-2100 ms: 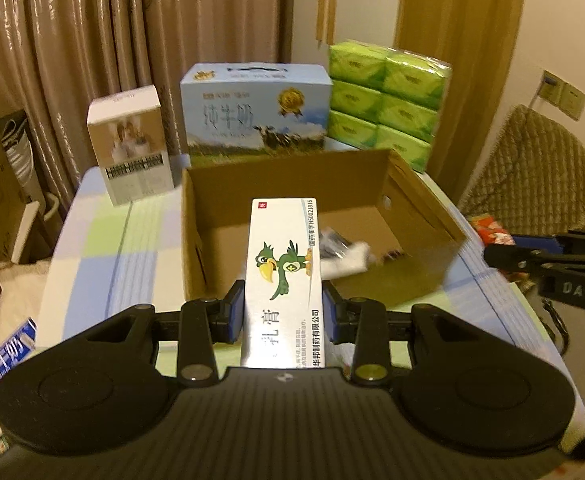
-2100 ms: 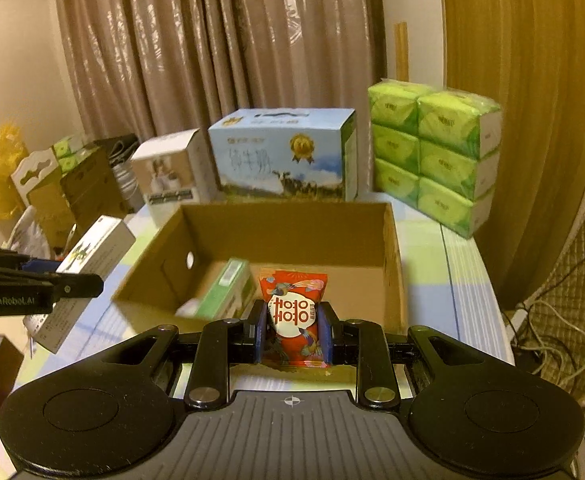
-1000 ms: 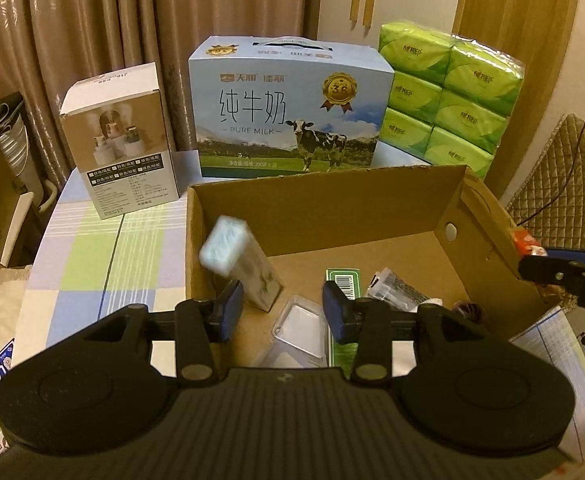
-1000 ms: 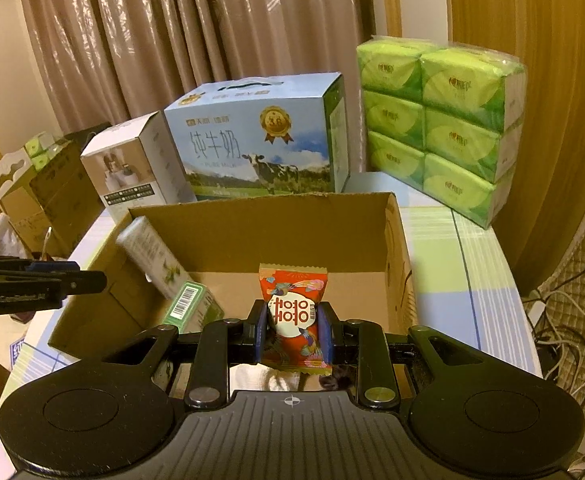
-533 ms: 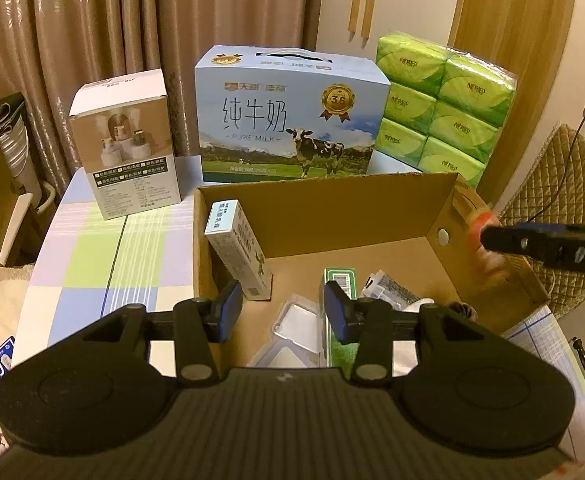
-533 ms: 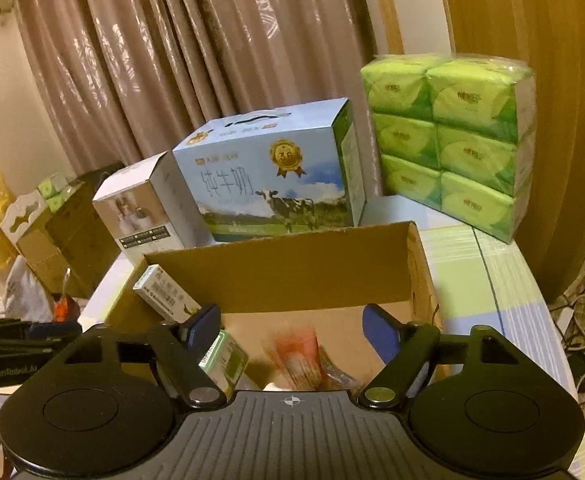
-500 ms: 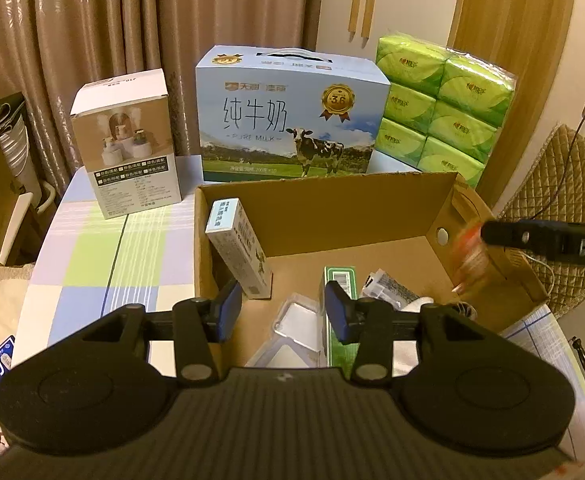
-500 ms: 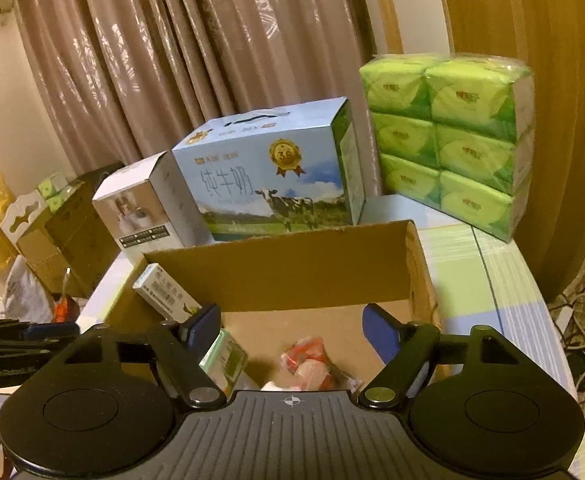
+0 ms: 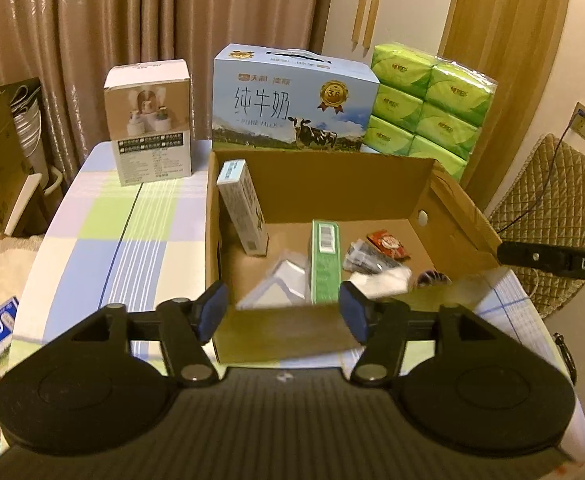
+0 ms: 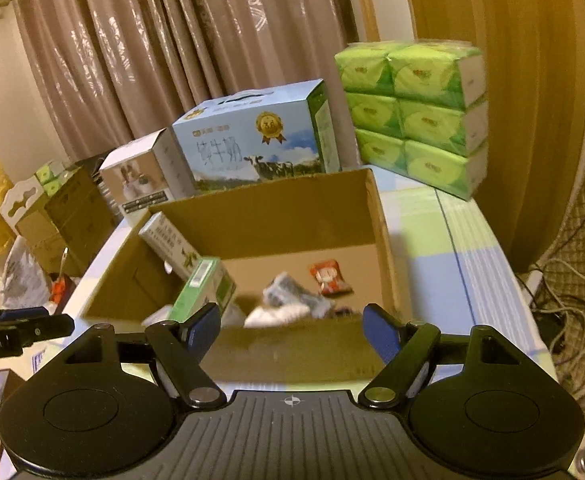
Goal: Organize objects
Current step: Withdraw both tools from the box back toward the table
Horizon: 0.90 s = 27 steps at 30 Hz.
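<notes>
An open cardboard box (image 9: 324,176) (image 10: 380,232) stands on the table. Inside it, a white parrot carton (image 9: 242,208) (image 10: 170,246) leans on the left wall. A green carton (image 9: 325,260) (image 10: 204,288), a clear plastic tray (image 9: 280,284), crumpled wrappers (image 9: 372,268) and a red snack packet (image 9: 386,243) (image 10: 328,277) lie on the floor. My left gripper (image 9: 284,312) is open and empty above the box's near edge. My right gripper (image 10: 290,332) is open and empty at the near wall; it also shows in the left wrist view (image 9: 552,260).
Behind the box stand a blue milk case (image 9: 292,100) (image 10: 252,144), a small white product box (image 9: 150,124) (image 10: 140,176) and stacked green tissue packs (image 9: 424,100) (image 10: 412,116). The checked tablecloth (image 9: 124,232) lies left of the box. A quilted chair (image 9: 552,208) stands on the right.
The left gripper let go of the parrot carton, which now leans in the box. The right gripper opened and dropped the red packet into the box. Both grippers pulled back.
</notes>
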Motion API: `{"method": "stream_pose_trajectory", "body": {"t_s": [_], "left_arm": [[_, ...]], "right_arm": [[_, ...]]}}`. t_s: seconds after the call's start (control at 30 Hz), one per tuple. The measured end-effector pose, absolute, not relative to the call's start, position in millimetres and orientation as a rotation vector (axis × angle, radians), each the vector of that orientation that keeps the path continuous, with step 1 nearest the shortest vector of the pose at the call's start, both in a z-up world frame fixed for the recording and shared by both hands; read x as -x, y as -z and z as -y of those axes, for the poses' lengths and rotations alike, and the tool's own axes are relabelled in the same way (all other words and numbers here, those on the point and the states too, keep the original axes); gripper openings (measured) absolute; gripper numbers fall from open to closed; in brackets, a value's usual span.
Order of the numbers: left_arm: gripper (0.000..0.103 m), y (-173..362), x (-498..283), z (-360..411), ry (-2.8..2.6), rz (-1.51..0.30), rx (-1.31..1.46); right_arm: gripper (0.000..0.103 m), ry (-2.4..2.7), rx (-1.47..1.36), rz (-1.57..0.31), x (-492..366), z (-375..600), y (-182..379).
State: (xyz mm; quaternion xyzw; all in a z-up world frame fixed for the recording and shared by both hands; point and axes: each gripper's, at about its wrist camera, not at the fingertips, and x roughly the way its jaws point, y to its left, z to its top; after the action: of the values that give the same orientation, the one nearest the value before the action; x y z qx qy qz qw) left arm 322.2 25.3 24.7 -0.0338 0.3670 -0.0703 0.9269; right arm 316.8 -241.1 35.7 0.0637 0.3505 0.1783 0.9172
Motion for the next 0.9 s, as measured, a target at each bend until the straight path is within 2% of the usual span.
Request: {"method": "stream_pose_trajectory", "body": {"t_s": [0.1,0.33,0.5,0.7,0.9], "left_arm": [[0.069,-26,-296,-25,0.128,-0.753,0.089],[0.081,-30,-234,-22,0.107,-0.759,0.127],[0.096,-34,-195,-14,0.11,-0.759,0.119],[0.101,-35,-159,-1,0.118,-0.769,0.068],[0.101,-33,-130,4,0.112,-0.787,0.065]], "right_arm": [[0.078,-0.361,-0.128,-0.717,-288,247,-36],[0.082,-0.336,-0.177,-0.74,-215,259,-29],[0.082,-0.327,-0.131,-0.741,-171,261,-27],[0.082,-0.341,-0.109,-0.74,-136,265,-27],[0.082,-0.355,-0.103,-0.739,-116,266,-29]]}}
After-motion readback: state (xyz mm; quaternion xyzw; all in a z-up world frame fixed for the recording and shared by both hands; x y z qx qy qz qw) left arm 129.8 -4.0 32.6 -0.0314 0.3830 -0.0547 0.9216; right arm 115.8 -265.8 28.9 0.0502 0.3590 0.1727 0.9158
